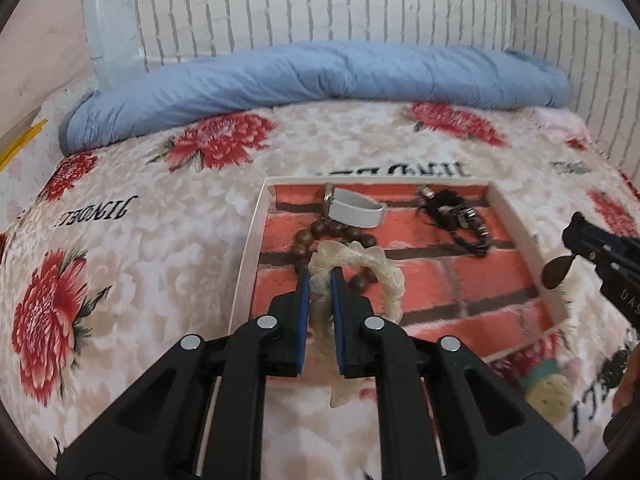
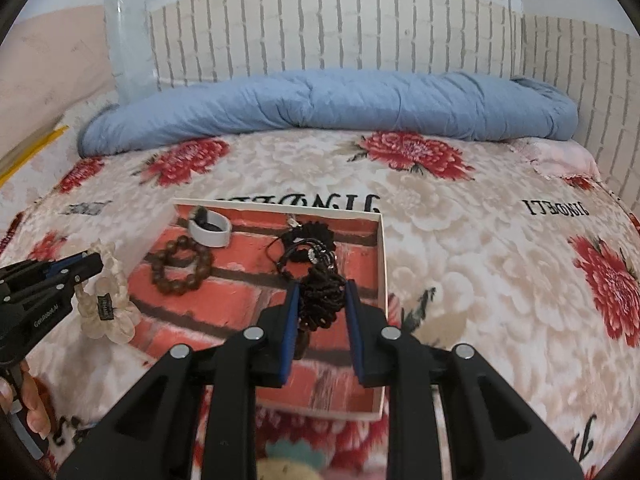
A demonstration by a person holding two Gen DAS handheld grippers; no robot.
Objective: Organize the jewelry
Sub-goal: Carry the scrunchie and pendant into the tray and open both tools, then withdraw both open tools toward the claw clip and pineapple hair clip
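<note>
Surface: floral bedspread (image 2: 460, 240), under both grippers.
Left gripper (image 1: 320, 276): pinching translucent beaded bracelet (image 1: 384, 276), raised over near-left corner of tray.
Right gripper (image 2: 320, 294): clamped on dark cord bundle (image 2: 322, 296), above tray's near right part.
Risk: loose loops dangling, could snag tray wall or slip from pads during carry.
Tray (image 2: 382, 280): beyond fingertips, wooden bead bracelet (image 2: 182, 266), white band (image 2: 212, 232), black corded jewelry (image 2: 306, 244).
Far: rolled blue quilt (image 2: 320, 104).
</note>
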